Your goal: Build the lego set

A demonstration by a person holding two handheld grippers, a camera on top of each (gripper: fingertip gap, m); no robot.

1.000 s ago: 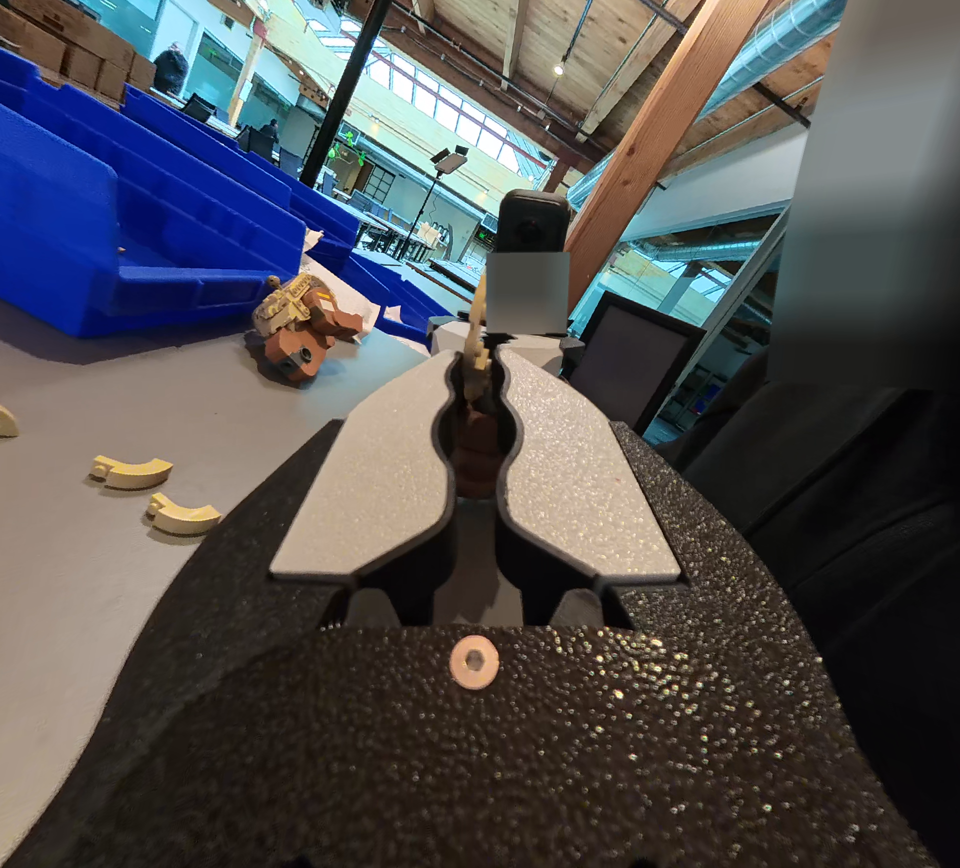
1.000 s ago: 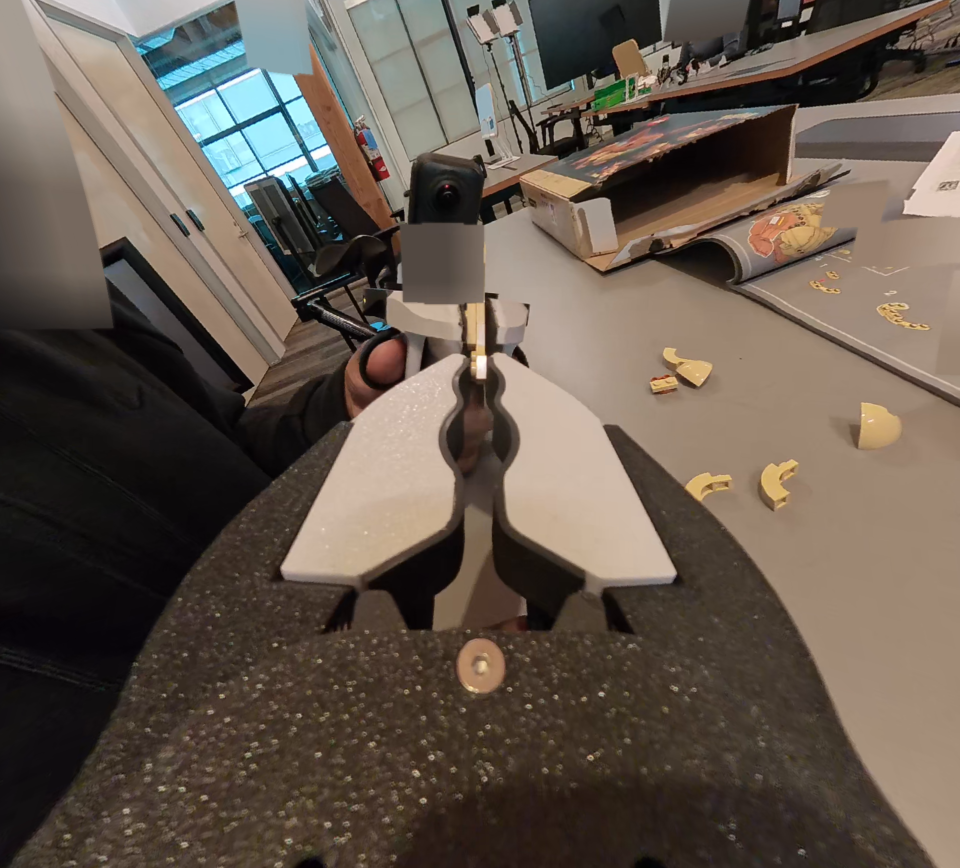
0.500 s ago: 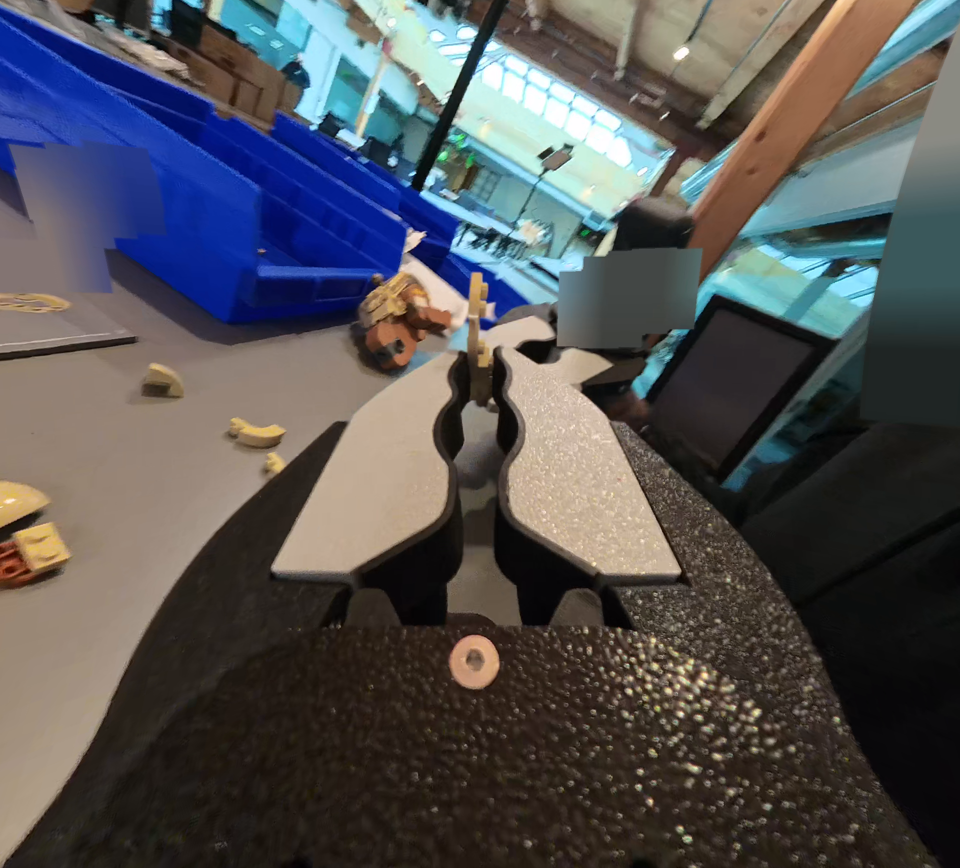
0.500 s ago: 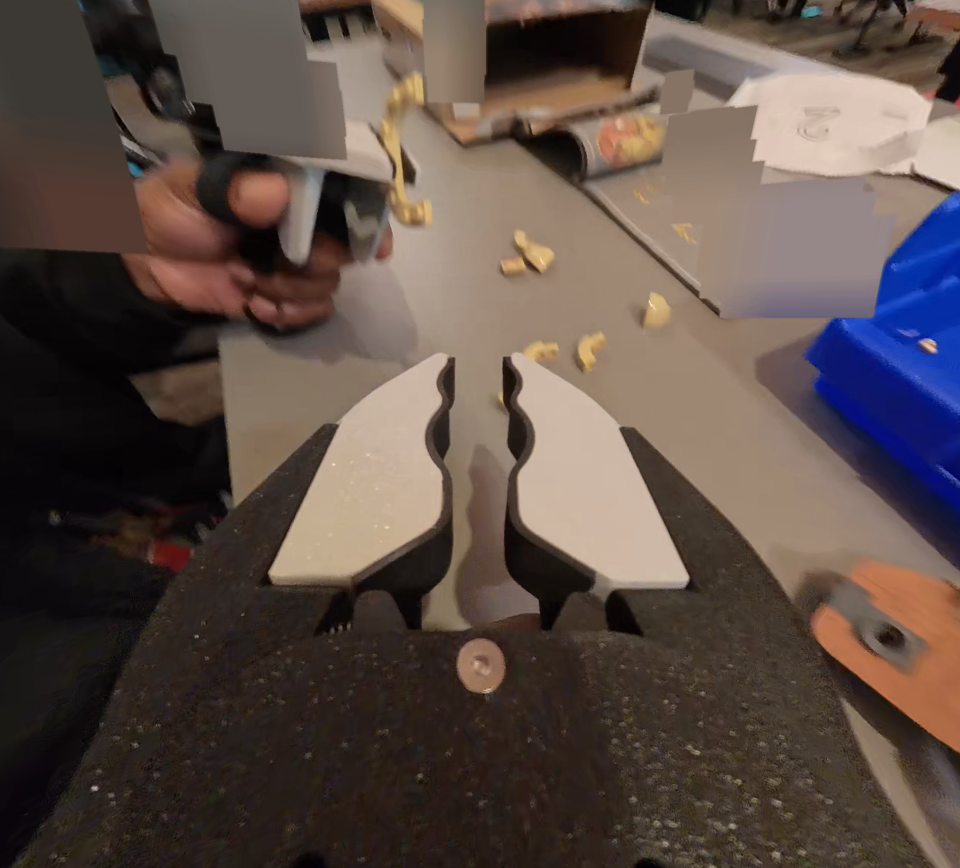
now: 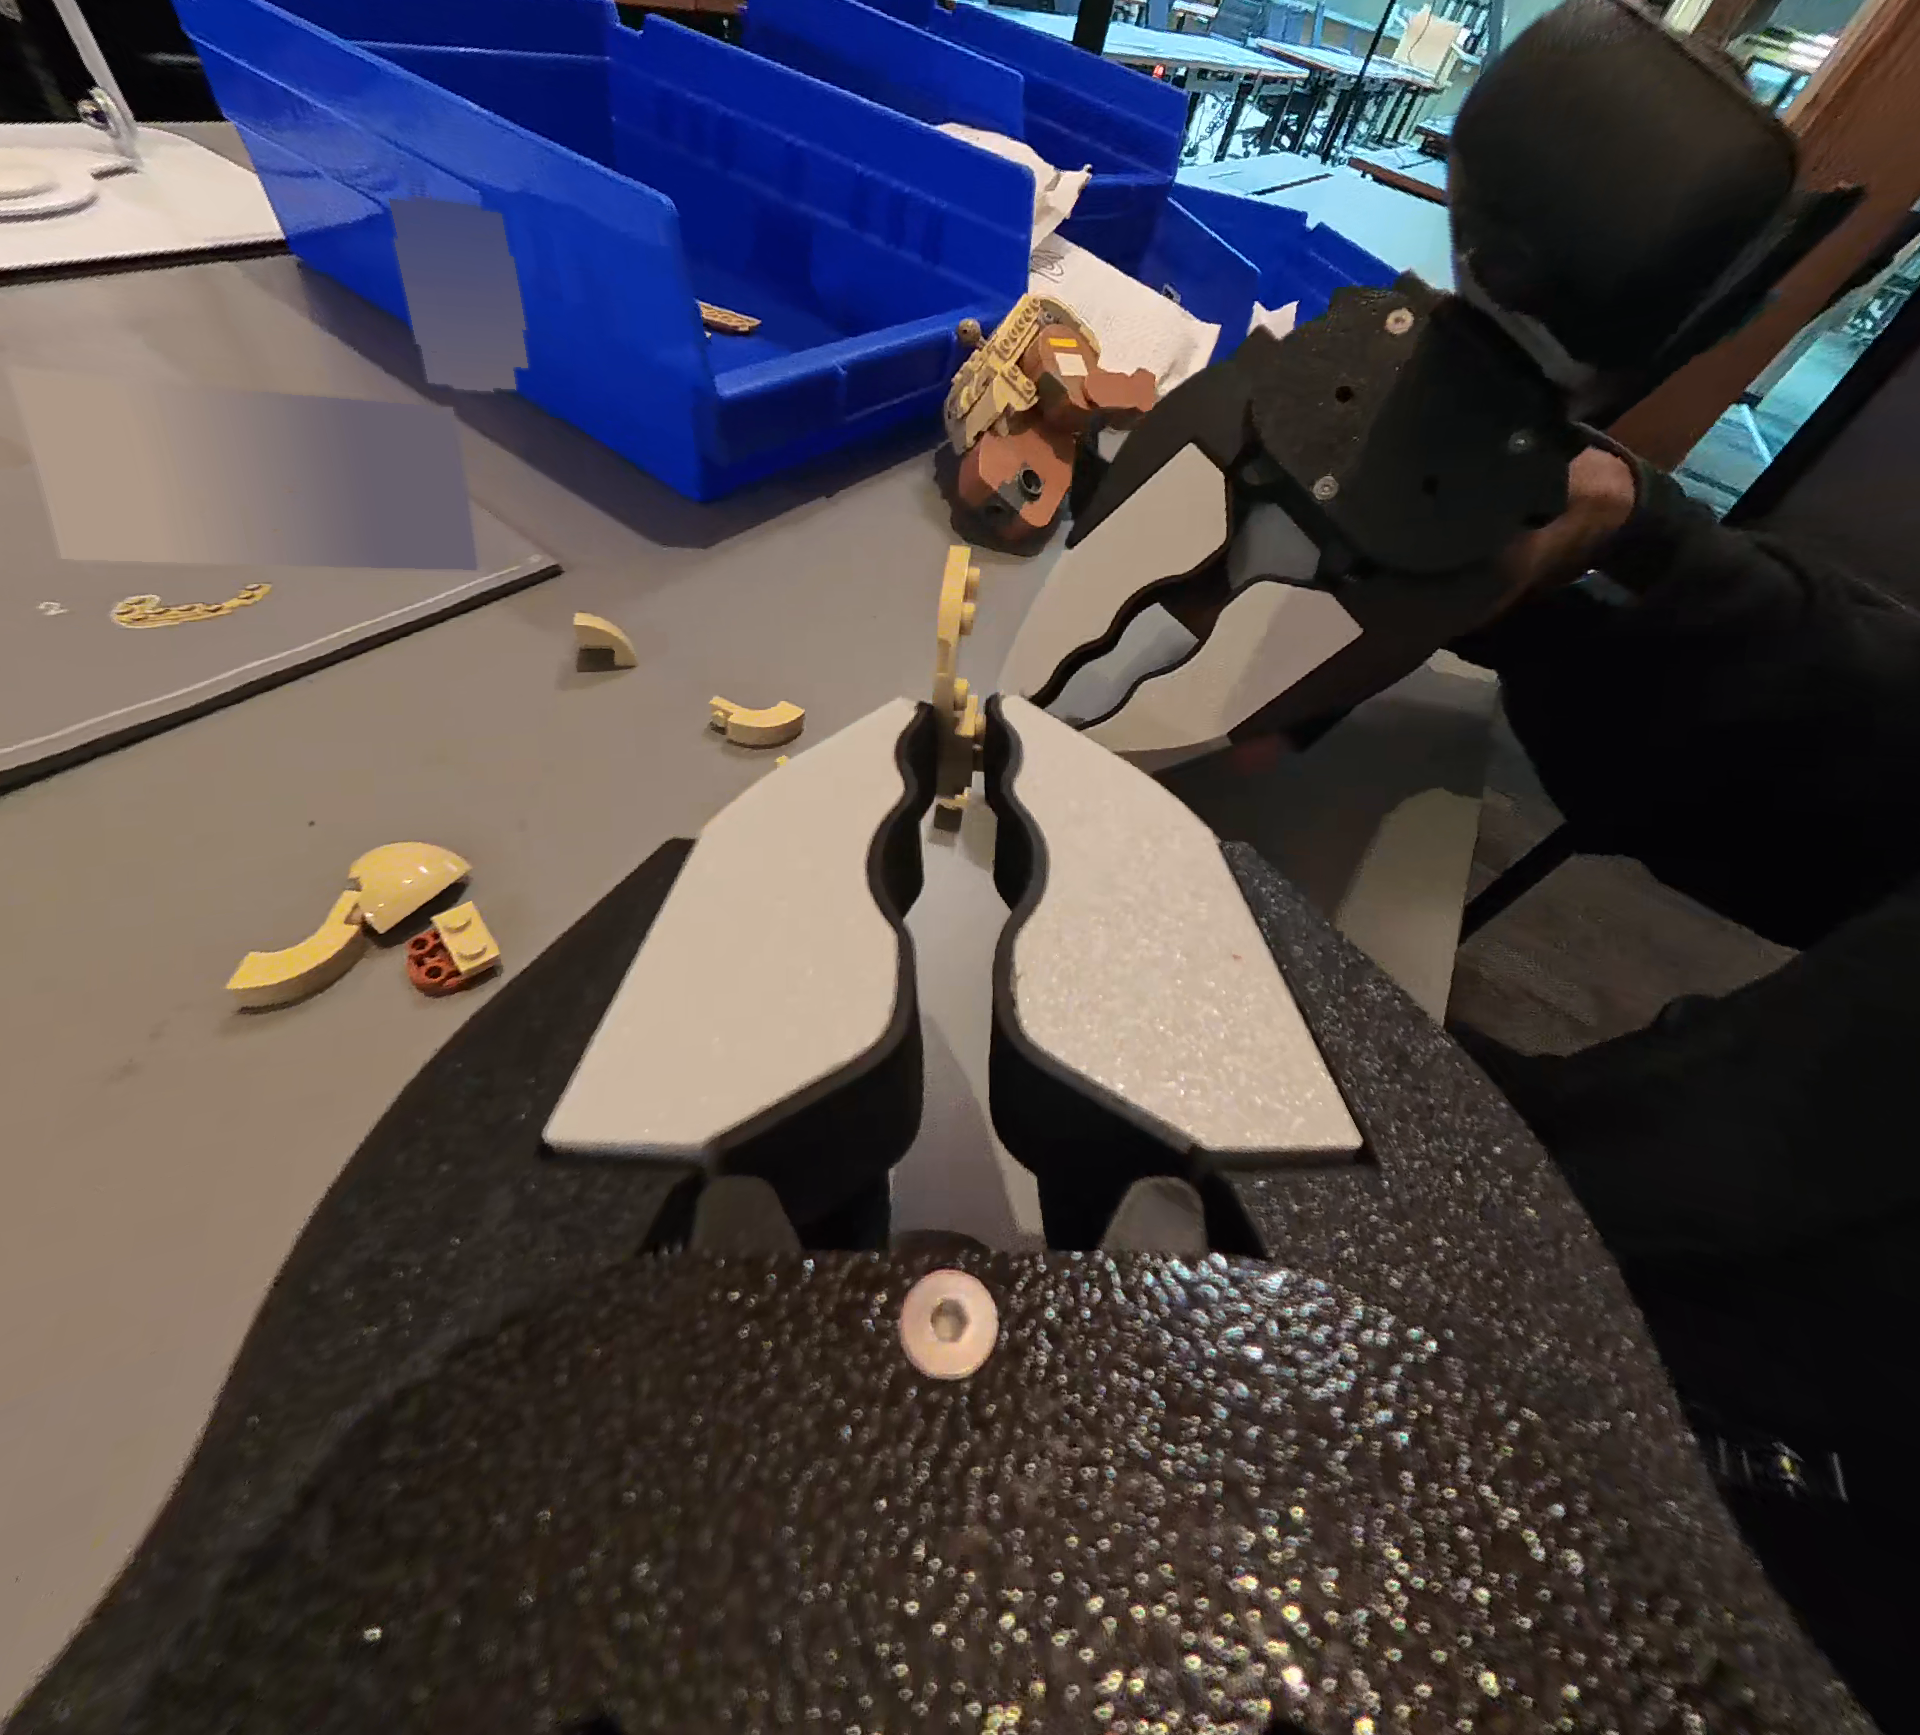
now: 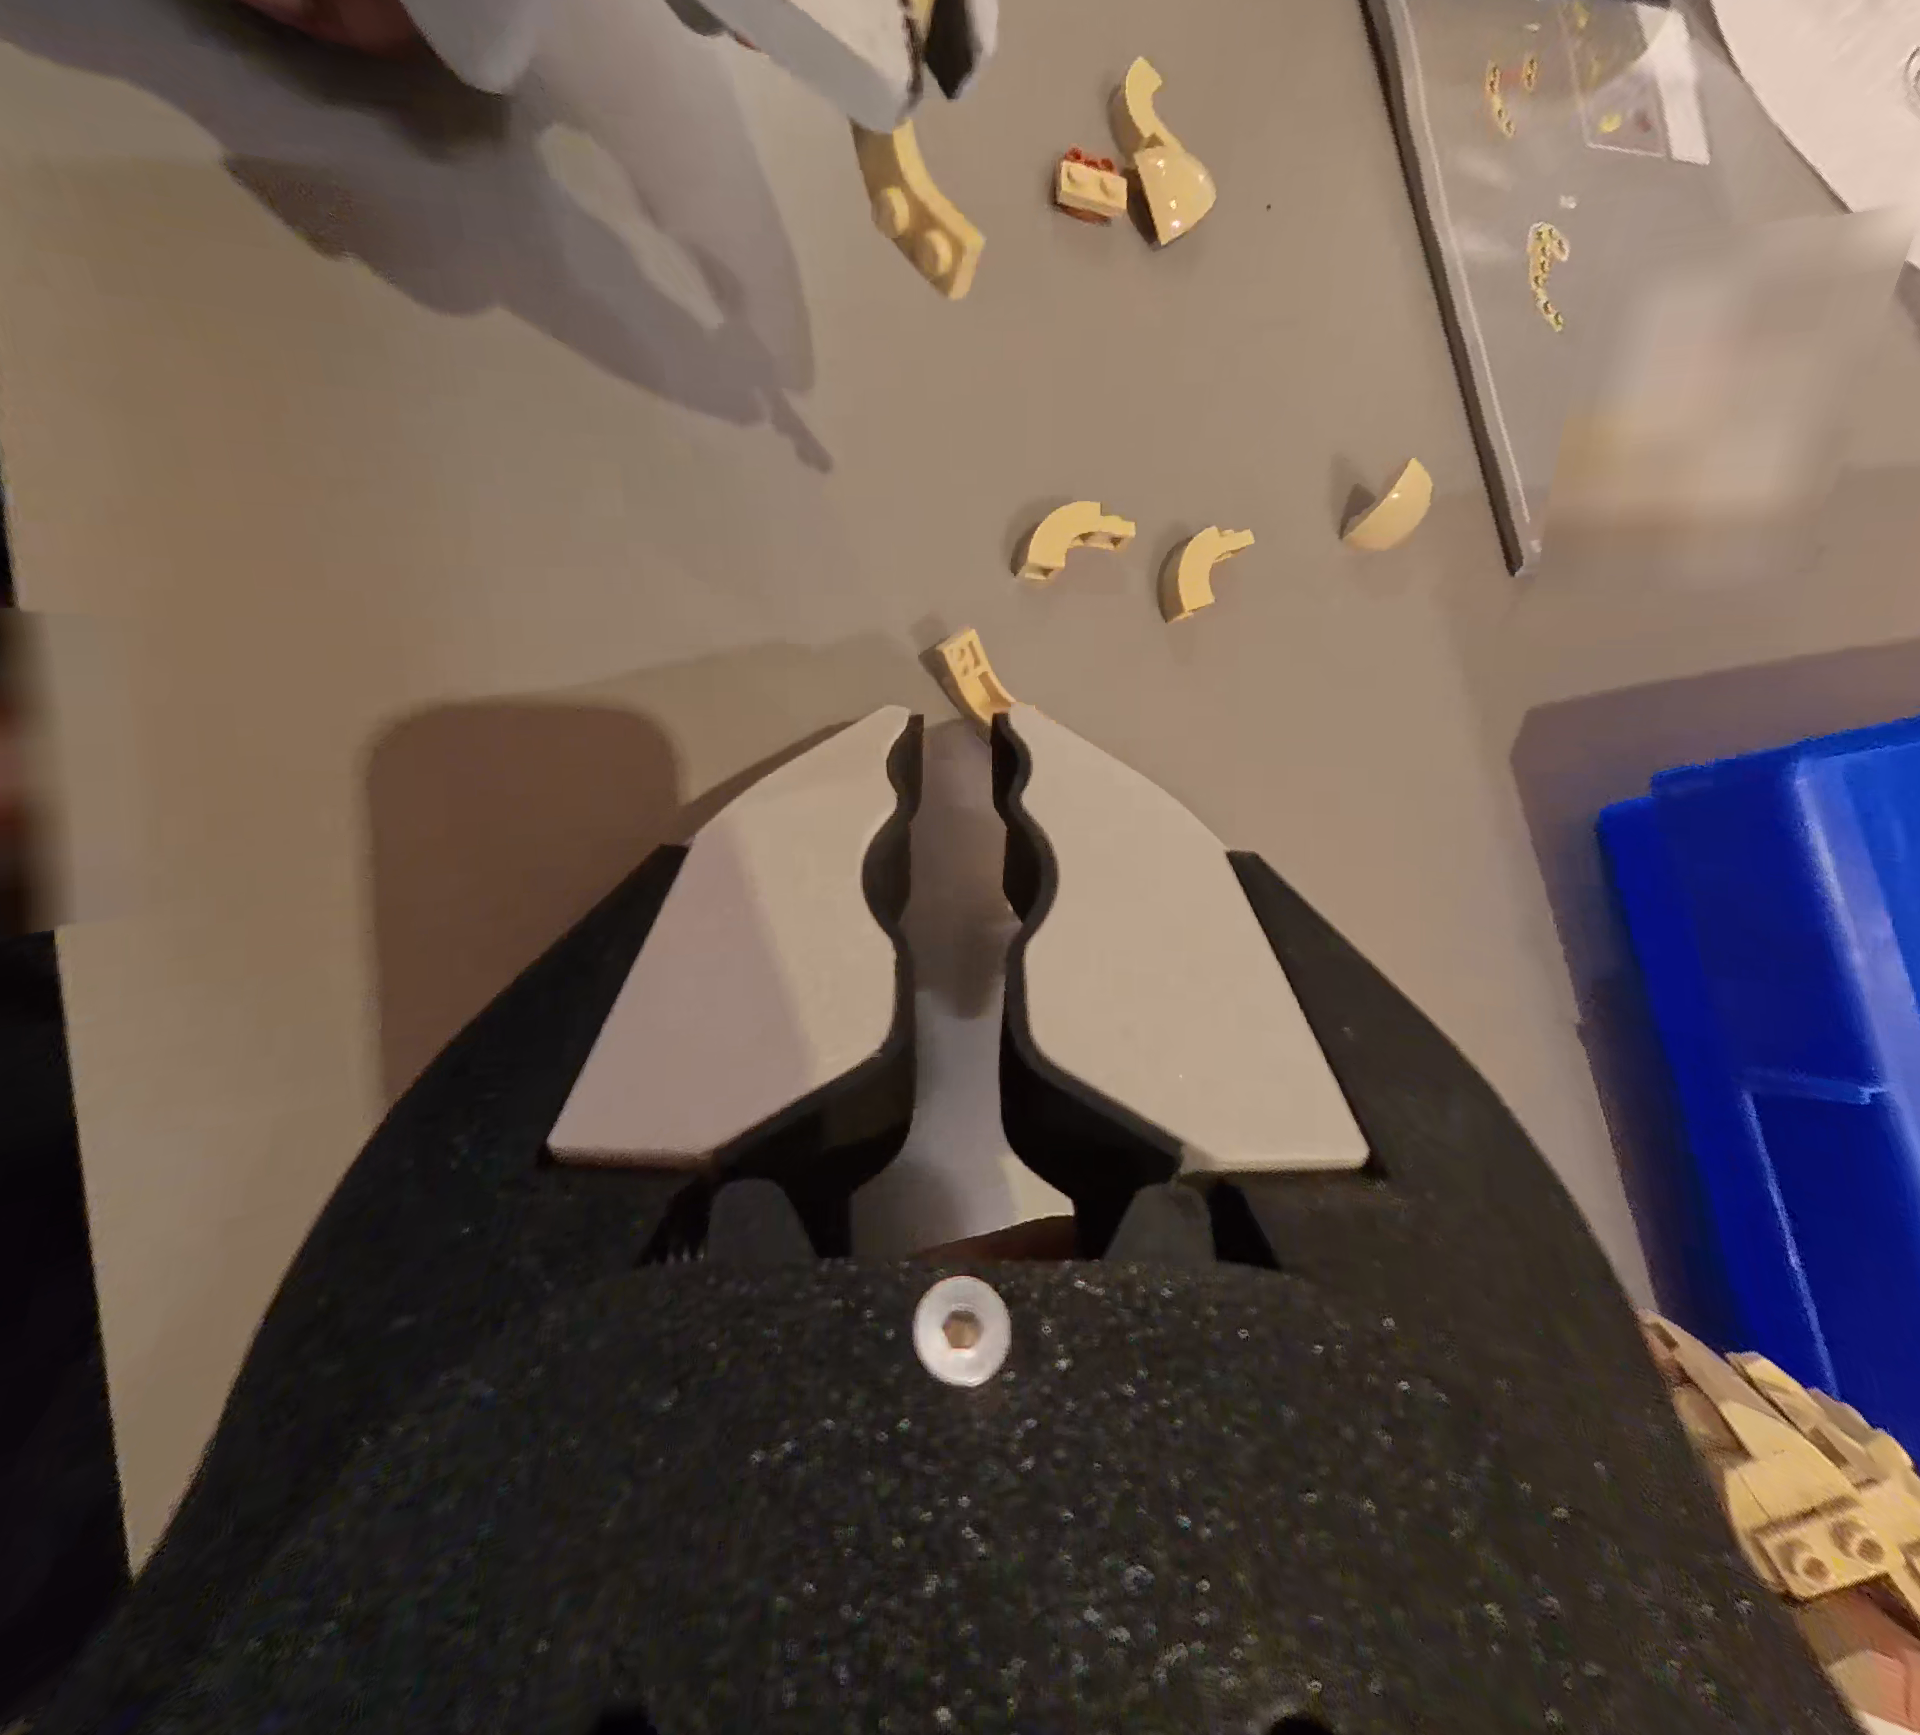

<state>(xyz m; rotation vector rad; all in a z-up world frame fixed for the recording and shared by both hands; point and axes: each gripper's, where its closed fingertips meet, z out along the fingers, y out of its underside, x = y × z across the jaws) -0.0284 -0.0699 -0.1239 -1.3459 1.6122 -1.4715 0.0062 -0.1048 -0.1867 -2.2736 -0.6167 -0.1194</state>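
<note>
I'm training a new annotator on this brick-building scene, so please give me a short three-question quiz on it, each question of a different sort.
1. True or false: the left hand-held gripper clamps a tan curved brick strip that stands up out of its tips.
2. Multiple choice: the tan arch piece closest to the right hand-held gripper is (A) clamped between both pads, (B) lying on the grey table at the tip of one finger, (C) inside the blue bin.
3. Fill in: the brown and tan brick figure lies just outside the front of a ____ bin.

Key: 1 true; 2 B; 3 blue.
</note>
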